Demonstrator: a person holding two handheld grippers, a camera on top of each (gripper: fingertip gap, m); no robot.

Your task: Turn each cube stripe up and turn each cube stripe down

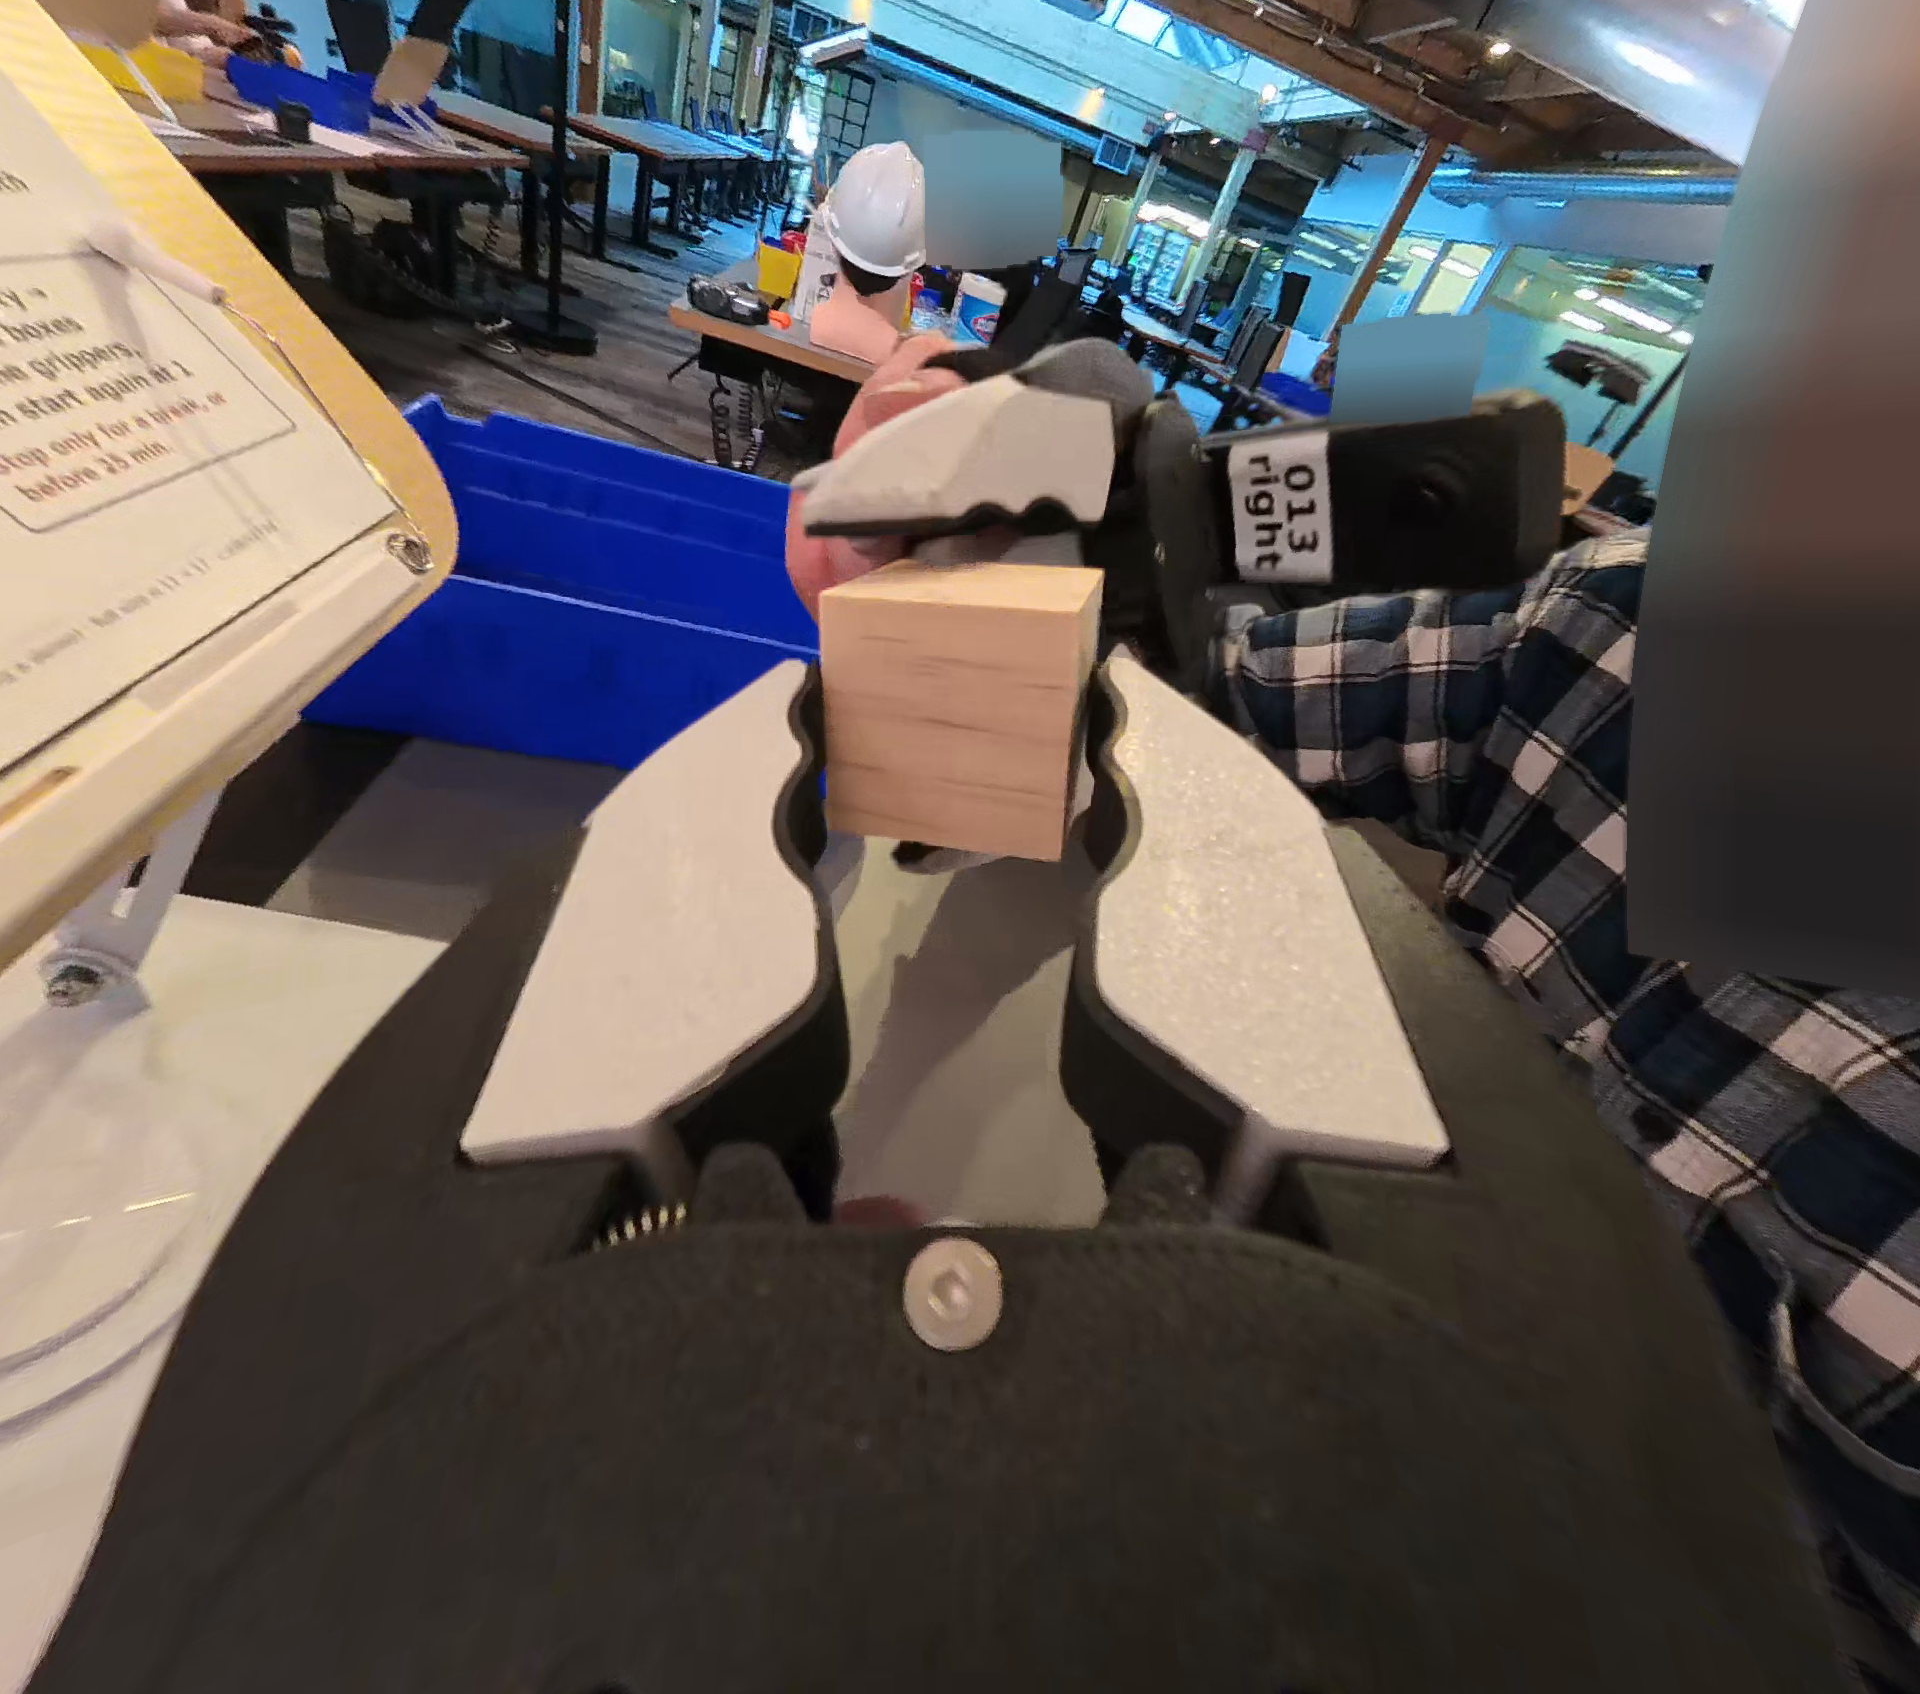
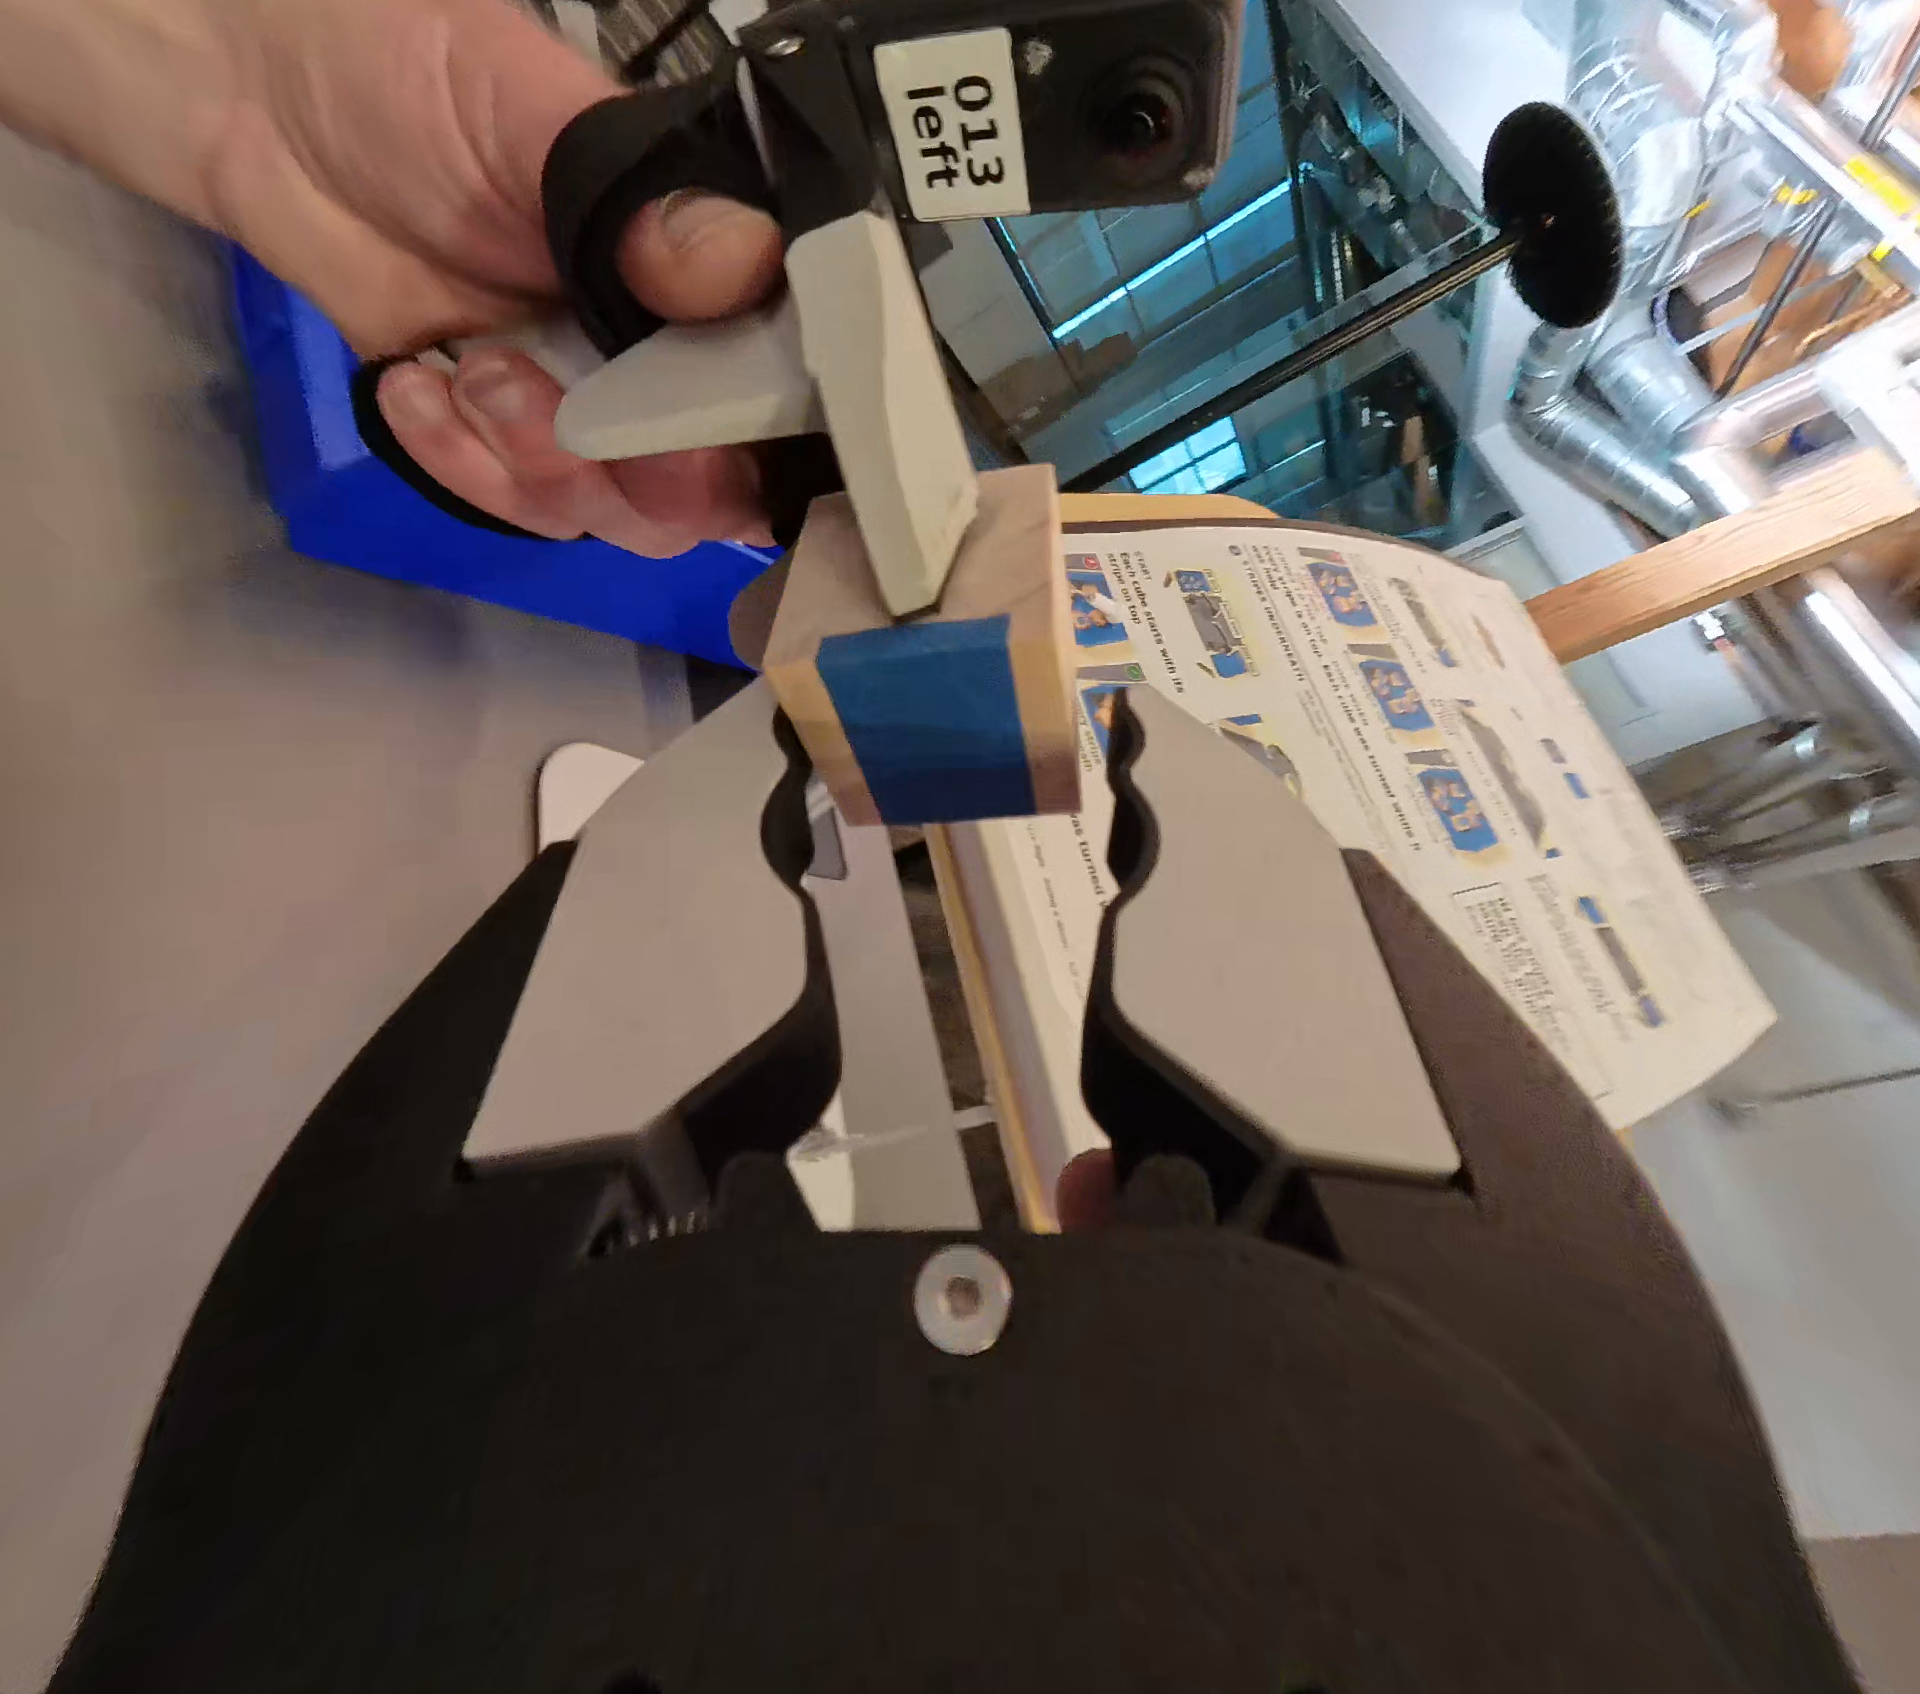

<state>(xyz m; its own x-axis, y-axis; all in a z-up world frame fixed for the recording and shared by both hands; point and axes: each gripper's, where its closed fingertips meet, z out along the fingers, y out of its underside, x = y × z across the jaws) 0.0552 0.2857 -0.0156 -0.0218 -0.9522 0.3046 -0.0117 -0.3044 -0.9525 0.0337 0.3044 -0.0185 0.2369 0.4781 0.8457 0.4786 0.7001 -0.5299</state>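
A light wooden cube [image 1: 956, 709] is held in the air between the pads of my left gripper [image 1: 956, 678], which press on its two sides. In the right wrist view the cube [image 2: 1039, 605] shows a blue stripe [image 2: 930, 719] on the face turned toward that camera. My right gripper [image 2: 951, 709] straddles the same cube with a gap showing between its right pad [image 2: 1127, 751] and the wood, so it is open. In the left wrist view the right gripper's upper finger [image 1: 956, 449] stands clear above the cube. The left gripper's finger [image 2: 904, 481] lies flat on one cube face.
A blue bin [image 1: 582, 605] stands behind and left of the cube and also shows in the right wrist view [image 2: 416, 522]. An instruction sheet on a board [image 1: 156, 449] stands at the left. A plaid sleeve [image 1: 1455, 761] is at the right. A hand [image 2: 312, 86] holds the left gripper.
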